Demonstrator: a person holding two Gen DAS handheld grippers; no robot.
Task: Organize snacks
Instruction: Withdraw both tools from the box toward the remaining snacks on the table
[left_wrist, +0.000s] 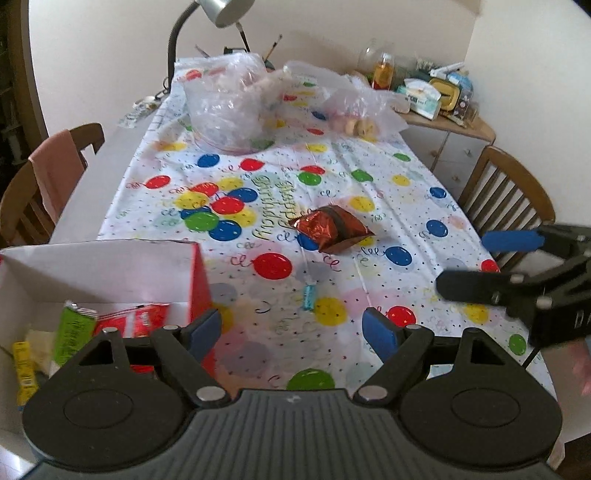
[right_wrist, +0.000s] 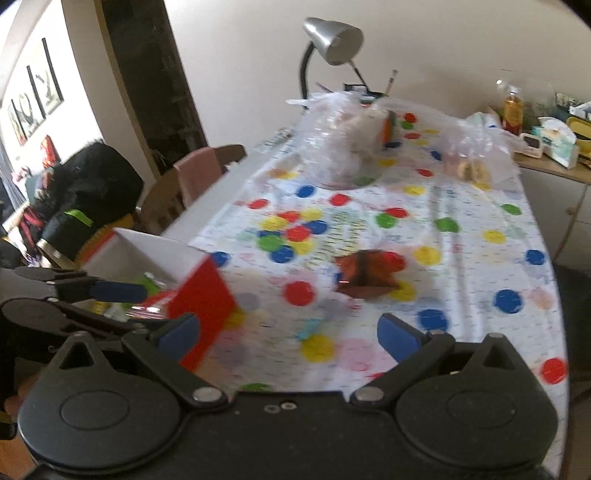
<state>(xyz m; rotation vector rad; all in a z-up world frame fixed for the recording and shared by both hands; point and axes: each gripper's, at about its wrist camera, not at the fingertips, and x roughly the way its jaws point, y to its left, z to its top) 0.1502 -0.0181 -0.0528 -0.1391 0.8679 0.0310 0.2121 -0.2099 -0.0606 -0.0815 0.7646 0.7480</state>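
Note:
A red-brown foil snack bag (left_wrist: 332, 229) (right_wrist: 369, 275) lies alone on the balloon-print tablecloth (left_wrist: 332, 158), mid-table. At the near left stands a red-and-white cardboard box (left_wrist: 110, 273) (right_wrist: 199, 295) holding a green packet (left_wrist: 74, 328), a red packet (left_wrist: 140, 317) and a yellow one (left_wrist: 24, 369). My left gripper (left_wrist: 291, 330) hovers open and empty by the box's right corner, well short of the bag. My right gripper (right_wrist: 288, 336) is open and empty too. It shows at the right edge of the left wrist view (left_wrist: 476, 262), level with the bag and to its right.
A small blue wrapped sweet (left_wrist: 309, 295) lies between the grippers and the bag. Clear plastic bags (left_wrist: 225, 107) (left_wrist: 358, 110) and a desk lamp (left_wrist: 221, 11) crowd the far end. Wooden chairs (left_wrist: 509, 195) (left_wrist: 48, 184) flank the table. A cluttered sideboard (left_wrist: 443, 99) stands at the back right.

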